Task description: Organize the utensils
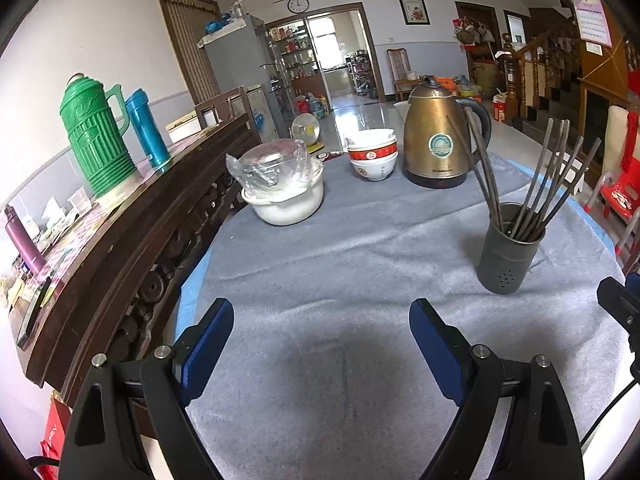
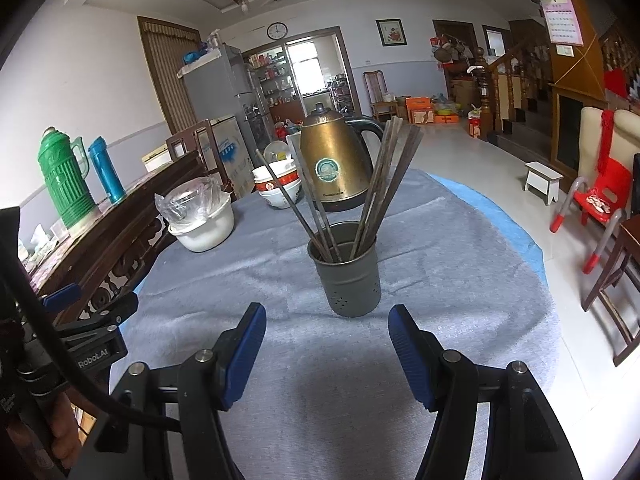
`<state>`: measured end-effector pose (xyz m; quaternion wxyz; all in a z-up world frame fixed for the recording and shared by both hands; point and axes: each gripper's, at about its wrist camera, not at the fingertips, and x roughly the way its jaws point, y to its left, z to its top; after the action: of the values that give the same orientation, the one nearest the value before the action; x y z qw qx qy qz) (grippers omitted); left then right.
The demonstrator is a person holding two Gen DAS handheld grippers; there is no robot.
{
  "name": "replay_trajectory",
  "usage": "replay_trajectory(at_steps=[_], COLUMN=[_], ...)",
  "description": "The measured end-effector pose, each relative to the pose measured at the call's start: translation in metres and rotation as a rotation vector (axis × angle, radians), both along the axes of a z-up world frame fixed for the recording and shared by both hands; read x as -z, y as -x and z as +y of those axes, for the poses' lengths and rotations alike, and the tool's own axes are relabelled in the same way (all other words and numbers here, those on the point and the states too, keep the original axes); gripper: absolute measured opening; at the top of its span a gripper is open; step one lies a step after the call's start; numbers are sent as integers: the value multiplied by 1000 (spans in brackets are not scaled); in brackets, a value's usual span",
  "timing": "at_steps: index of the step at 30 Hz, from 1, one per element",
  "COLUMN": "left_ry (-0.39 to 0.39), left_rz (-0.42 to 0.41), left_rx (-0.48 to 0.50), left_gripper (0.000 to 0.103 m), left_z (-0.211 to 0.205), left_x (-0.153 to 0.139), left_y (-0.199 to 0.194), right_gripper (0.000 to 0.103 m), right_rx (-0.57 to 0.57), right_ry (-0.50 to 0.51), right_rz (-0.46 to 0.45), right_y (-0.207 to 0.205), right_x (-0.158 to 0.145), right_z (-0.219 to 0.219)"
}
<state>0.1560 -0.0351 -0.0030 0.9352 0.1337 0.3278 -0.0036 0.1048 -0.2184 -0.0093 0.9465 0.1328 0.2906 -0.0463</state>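
**Sticks in the cup**

The grey metal cup stands on the table, on soft grey cloth. Long thin chopsticks stick up out of it and fan apart. The cup is straight ahead of the right claw, which is nearer. The left claw is off to the side. Both claws are wide apart and hold nothing.

Brass kettle, stacked bowls, green thermos
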Motion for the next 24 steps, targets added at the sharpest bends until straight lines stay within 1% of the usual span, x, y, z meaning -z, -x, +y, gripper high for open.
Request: replay_trajectory(at_steps=[11, 17, 24], left_ry=[30, 55, 77], left_rz=[22, 27, 29], left_rx=[-53, -70, -81], left_gripper=[90, 90, 90], left_z=[28, 40, 54], left_x=[8, 7, 5], left_y=[-1, 0, 3], right_gripper=[68, 68, 68], right_rx=[23, 48, 49], right_ry=[16, 29, 48], right_rz=[-8, -2, -5], right_y=[-2, -3, -2], right_x=[-4, -5, -8], right_z=[16, 21, 32])
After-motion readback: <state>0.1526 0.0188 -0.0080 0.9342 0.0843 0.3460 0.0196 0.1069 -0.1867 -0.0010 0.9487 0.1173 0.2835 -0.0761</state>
